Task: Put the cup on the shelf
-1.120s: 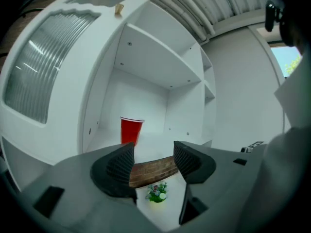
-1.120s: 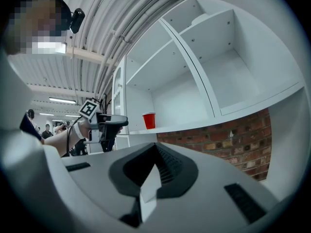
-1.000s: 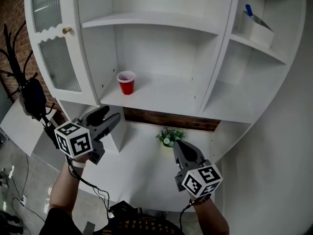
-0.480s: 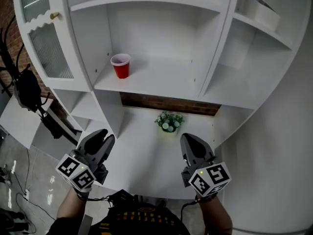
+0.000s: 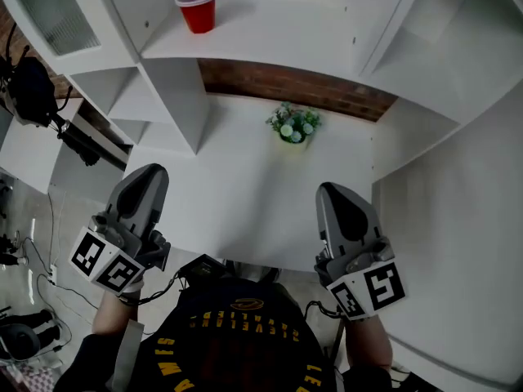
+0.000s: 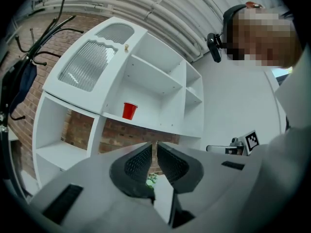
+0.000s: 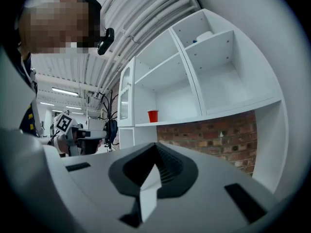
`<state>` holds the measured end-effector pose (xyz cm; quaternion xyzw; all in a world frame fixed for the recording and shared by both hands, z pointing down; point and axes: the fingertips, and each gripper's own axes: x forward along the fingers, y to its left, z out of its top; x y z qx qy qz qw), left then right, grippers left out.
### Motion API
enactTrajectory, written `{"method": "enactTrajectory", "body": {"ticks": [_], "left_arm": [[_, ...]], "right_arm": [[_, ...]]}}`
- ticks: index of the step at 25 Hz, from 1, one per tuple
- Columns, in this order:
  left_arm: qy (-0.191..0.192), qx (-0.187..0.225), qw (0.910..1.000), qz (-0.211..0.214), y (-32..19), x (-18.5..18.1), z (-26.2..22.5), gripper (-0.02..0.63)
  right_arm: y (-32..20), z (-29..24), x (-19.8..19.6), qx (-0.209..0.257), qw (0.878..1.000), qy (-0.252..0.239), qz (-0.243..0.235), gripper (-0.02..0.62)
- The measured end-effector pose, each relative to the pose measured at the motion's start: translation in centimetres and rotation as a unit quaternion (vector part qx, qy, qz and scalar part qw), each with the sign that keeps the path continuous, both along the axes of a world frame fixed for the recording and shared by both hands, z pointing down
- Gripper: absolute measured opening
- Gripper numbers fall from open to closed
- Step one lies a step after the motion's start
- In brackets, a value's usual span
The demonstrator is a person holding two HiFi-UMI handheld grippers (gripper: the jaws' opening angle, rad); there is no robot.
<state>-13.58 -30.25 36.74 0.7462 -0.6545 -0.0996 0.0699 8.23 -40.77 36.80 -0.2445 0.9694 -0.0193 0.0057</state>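
Observation:
The red cup (image 5: 197, 11) stands upright on the left end of the white cabinet's middle shelf (image 5: 270, 35), with nothing touching it. It also shows small and far off as the red cup (image 6: 129, 110) in the left gripper view and the red cup (image 7: 152, 115) in the right gripper view. My left gripper (image 5: 147, 174) is held low by the body, far from the cup, its jaws shut with nothing between them (image 6: 155, 147). My right gripper (image 5: 335, 193) hangs level with it on the right, also shut and empty (image 7: 155, 152).
A small potted plant (image 5: 292, 124) sits on the white counter (image 5: 245, 202) below the shelf, against a brick back wall. Cabinet dividers and side compartments (image 5: 167, 104) flank the counter. A dark bag on a coat rack (image 5: 29, 88) hangs at the left.
Both grippers have drawn back from the cabinet toward the body and lower in view. The left gripper's jaws went from wide open to shut. The cup stayed on the shelf.

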Motion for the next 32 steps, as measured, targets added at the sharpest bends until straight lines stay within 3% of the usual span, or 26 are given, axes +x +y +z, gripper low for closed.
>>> {"method": "enactTrajectory", "body": {"ticks": [7, 12, 21, 32], "left_arm": [[0.013, -0.014, 0.9998, -0.005, 1.1, 1.2, 2.0, 0.031], [0.015, -0.019, 0.9997, 0.01, 1.5, 2.1, 3.2, 0.031], [-0.014, -0.009, 0.9997, 0.02, 1.2, 3.1, 2.7, 0.031], [-0.006, -0.005, 0.9996, 0.028, 1.1, 3.1, 3.0, 0.031]], "right_arm": [[1.4, 2.6, 2.8, -0.024, 0.998, -0.039, 0.042, -0.003], [2.9, 5.2, 2.6, -0.065, 0.996, -0.049, 0.033, -0.003], [3.3, 4.5, 2.3, -0.042, 0.998, -0.034, 0.038, -0.003], [3.7, 4.6, 1.1, -0.031, 0.999, -0.028, 0.028, -0.003]]}}
